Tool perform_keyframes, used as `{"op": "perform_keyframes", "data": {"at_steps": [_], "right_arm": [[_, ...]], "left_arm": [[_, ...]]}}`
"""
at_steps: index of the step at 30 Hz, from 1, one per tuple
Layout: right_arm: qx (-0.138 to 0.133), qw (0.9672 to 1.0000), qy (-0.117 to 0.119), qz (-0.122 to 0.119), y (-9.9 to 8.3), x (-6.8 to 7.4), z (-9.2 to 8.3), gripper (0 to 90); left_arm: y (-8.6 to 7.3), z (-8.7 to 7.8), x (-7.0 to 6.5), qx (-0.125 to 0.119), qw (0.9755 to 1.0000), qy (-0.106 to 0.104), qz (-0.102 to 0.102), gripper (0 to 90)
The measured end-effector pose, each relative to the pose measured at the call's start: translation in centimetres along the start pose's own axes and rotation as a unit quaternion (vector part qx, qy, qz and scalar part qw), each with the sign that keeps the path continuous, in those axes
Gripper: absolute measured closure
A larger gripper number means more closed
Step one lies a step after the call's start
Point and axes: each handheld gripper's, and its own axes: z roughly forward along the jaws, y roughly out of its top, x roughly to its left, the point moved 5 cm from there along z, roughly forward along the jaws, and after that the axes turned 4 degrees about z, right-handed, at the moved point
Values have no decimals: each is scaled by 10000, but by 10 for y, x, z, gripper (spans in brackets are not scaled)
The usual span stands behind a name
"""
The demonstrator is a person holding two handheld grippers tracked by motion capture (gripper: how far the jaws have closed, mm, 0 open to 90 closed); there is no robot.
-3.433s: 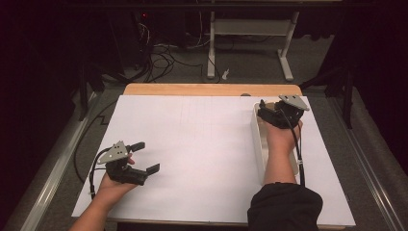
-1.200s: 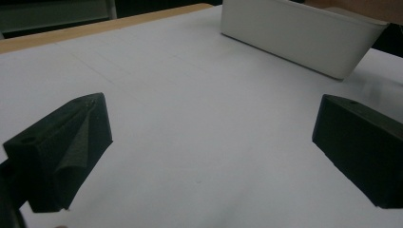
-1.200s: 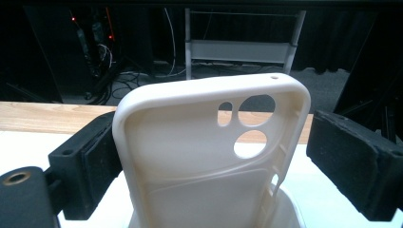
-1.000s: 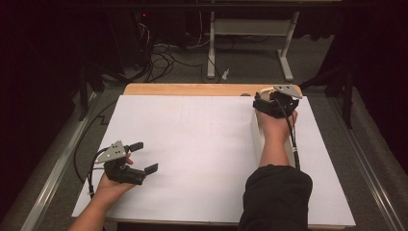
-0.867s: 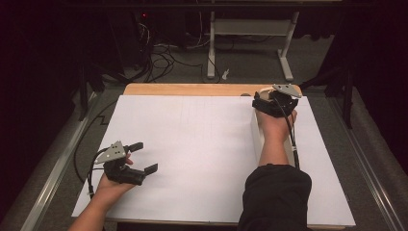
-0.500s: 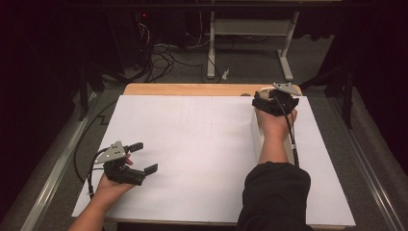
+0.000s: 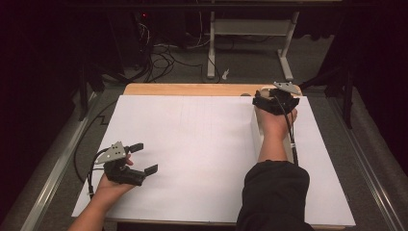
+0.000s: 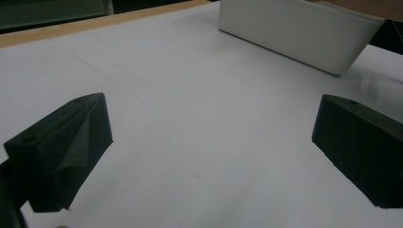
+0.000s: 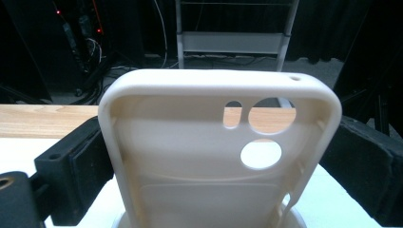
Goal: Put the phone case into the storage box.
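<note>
Right gripper (image 9: 204, 156) is clamped on a cream phone case (image 9: 218, 142), one black jaw on each long edge. The case stands upright, camera cutouts at top, at the far right of the counter (image 7: 202, 144). High view puts the right gripper (image 7: 273, 101) at the far end of a white box (image 8: 299, 33); a pale round object shows under the case in the right gripper view, but type can't be told.

Left gripper (image 7: 137, 161) rests near the front left corner, jaws spread wide, holding nothing, well apart from the case.

Risks (est.):
- Slip: the case is thin, flexible w/ smooth rims. Grip on edges only; a twist or quick swing could pop it out.
- Flex: excess squeeze may bow the side walls and spring the case loose.
- Snag: the cable trailing along the right forearm could catch on the box rim.

Surface: white sheet over a wooden top, bare wood strip at the far edge. Room: dark, grey floor, loose cables, a white metal table frame beyond.
</note>
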Motion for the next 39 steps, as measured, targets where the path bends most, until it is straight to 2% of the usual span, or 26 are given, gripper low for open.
{"op": "perform_keyframes", "data": {"at_steps": [19,26,39], "right_arm": [[80,9999,-13,-105,2,1,5,29],[118,9999,81,-47,0,3,5,2],[138,9997,149,-112,1,6,2,2]], "left_arm": [[-1,0,1,41,10000,-10,-2,8],[-1,0,0,55,10000,-15,13,9],[-2,0,0,57,10000,-19,16,9]]}}
